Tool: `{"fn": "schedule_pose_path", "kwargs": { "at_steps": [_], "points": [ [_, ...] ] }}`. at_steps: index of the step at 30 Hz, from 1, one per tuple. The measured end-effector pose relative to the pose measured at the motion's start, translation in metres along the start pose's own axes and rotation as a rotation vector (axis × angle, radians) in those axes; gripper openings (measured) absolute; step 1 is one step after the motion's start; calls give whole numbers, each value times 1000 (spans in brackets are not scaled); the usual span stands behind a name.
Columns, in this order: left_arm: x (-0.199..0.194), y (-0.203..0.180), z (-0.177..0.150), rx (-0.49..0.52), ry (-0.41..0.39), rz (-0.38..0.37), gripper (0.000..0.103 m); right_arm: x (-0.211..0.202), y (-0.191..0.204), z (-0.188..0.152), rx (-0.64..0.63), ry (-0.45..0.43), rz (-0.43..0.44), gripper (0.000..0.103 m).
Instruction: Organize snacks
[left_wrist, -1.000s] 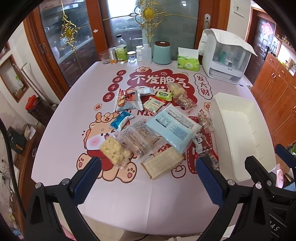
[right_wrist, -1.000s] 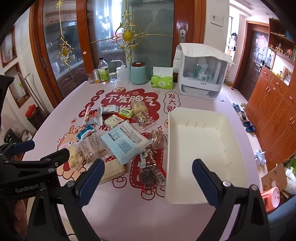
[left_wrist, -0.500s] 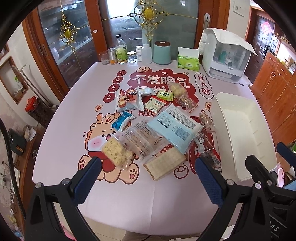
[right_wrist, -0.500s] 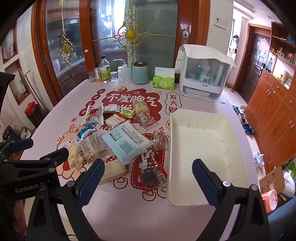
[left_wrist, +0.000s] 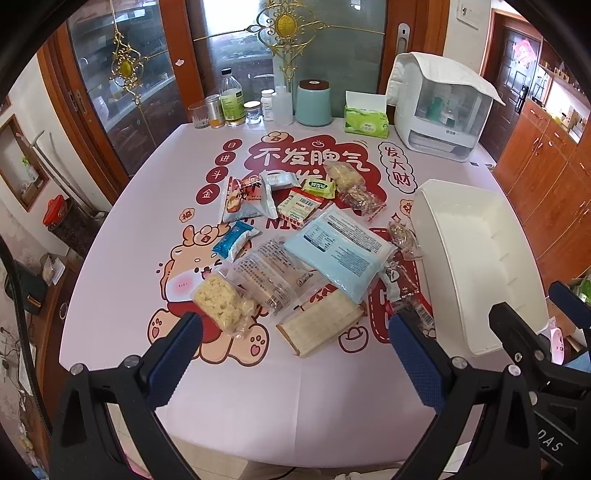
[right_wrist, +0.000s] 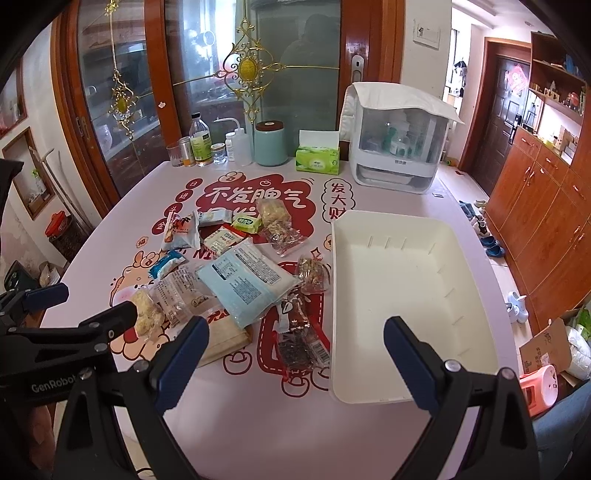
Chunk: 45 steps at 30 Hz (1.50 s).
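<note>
While both grippers are hovering over bench (left_wrist: 122, 236), left fingers (left_wrist: 173, 362) and right fingers (right_wrist: 181, 354) are spread wide, gripping nothing; snack packets (right_wrist: 247, 280) lying beside white bin (right_wrist: 406, 280).

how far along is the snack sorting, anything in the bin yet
Nothing looks done: the white bin is empty. Nothing is in hand either; the left gripper and right gripper are both open, above the table's near edge. All the snacks are left, lying in a loose pile beside the bin, among them the light blue packet, the cracker pack and the dark bar.
</note>
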<state>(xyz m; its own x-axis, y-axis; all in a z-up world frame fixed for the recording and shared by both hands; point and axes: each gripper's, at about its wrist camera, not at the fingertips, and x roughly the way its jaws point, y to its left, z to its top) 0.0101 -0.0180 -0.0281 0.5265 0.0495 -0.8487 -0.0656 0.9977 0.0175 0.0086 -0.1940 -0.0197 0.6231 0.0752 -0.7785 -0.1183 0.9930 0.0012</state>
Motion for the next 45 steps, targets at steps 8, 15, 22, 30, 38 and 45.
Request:
{"fn": "schedule_pose_path", "kwargs": {
  "at_steps": [8, 15, 22, 30, 38, 45],
  "points": [
    [0, 0, 1, 2, -1, 1, 100, -3, 0, -1, -1, -8, 3, 96],
    [-8, -6, -1, -1, -29, 6, 100, -7, -4, -2, 4, -26, 11, 96],
    [-20, -2, -2, -19, -60, -7, 100, -12, -4, 0, -1, -55, 32, 96],
    [-39, 43, 4, -52, -193, -14, 100, 7, -7, 7, 41, -13, 77, 96],
    [-28, 83, 45, 19, -214, 52, 100, 33, 18, 28, -3, 8, 68, 96],
    [8, 115, 106, 145, -188, 5, 101, 75, 44, 61, -26, 75, 96, 96]
  ]
}}
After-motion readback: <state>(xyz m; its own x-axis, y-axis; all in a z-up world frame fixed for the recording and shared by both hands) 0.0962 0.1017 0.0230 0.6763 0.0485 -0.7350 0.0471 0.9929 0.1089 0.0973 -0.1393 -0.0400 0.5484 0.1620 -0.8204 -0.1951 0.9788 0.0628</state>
